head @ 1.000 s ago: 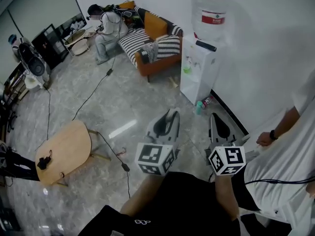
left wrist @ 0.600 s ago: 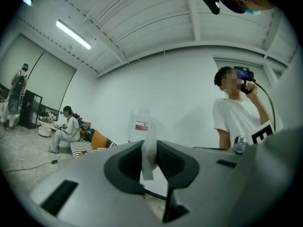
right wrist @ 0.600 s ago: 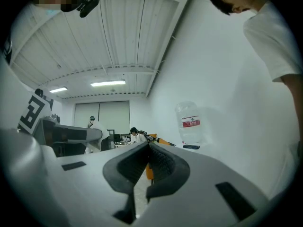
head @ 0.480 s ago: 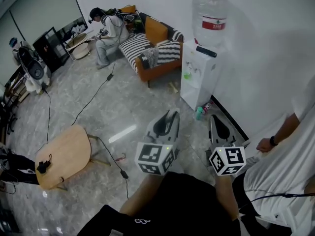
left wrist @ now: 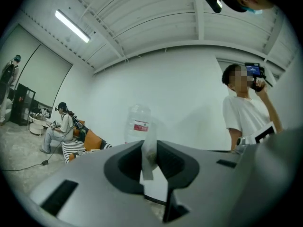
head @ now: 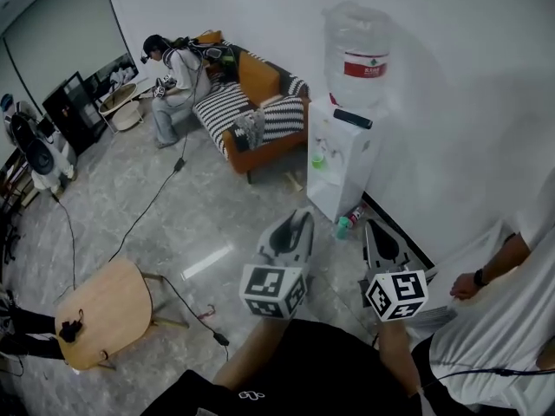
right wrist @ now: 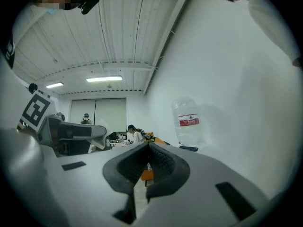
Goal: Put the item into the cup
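Observation:
My left gripper (head: 298, 218) is held up at waist height and points toward a water dispenser (head: 342, 159). In the left gripper view the left gripper (left wrist: 150, 148) is shut on a small pale sachet (left wrist: 147, 159) that stands upright between the jaws. My right gripper (head: 375, 230) is beside it, a little to the right. In the right gripper view the right gripper (right wrist: 148, 148) is shut with its jaw tips together and nothing in them. No cup shows in any view.
A water bottle (head: 356, 55) tops the dispenser, and small bottles (head: 344, 225) stand at its foot. Behind are a striped orange sofa (head: 251, 111) and a seated person (head: 173, 81). A wooden table (head: 100, 312) and floor cable (head: 147, 211) lie left. A person in white (head: 503, 319) stands right.
The view has shifted toward the water dispenser, which now sits nearer and more central. Both grippers keep the same pose, side by side.

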`<state>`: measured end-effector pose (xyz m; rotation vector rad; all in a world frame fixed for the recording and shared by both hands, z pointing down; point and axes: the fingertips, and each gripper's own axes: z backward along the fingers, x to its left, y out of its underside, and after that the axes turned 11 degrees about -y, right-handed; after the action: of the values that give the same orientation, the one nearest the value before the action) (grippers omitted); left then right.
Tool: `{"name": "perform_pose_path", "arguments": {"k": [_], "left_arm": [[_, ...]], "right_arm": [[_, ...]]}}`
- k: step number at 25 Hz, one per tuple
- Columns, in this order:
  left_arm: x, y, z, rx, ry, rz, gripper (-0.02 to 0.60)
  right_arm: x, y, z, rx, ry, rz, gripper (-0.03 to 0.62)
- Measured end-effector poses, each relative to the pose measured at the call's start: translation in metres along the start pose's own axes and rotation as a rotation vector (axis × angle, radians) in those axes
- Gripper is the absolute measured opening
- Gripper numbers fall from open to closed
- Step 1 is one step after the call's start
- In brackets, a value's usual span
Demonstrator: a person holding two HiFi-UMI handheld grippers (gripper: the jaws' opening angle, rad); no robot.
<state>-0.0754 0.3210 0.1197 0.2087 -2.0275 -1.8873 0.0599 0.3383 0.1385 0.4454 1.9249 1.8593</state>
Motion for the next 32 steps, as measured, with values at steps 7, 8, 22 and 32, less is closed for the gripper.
{"name": "perform_pose_path", "arguments": {"k": [7,8,22,32], "left_arm": [[0.036,0.007,-0.078,0.06,-0.017,0.017,0.071],[0.042,0.009,-0.089,0.077,-0.021,0.01,0.071],[0.126,0.02,-0.282,0.227,0.02,-0.031,0.071],[0.165,0.018,-0.374,0.266,0.054,-0.07,0.071]], "right_arm": [[-0.036,0.013,-0.067,0.045,0.002,-0.043,0.009],[-0.041,0.014,-0.078,0.053,0.001,-0.053,0.009],[-0.127,0.043,-0.264,0.107,0.014,-0.188,0.009],[-0.174,0.032,-0.354,0.106,0.052,-0.133,0.009]]}}
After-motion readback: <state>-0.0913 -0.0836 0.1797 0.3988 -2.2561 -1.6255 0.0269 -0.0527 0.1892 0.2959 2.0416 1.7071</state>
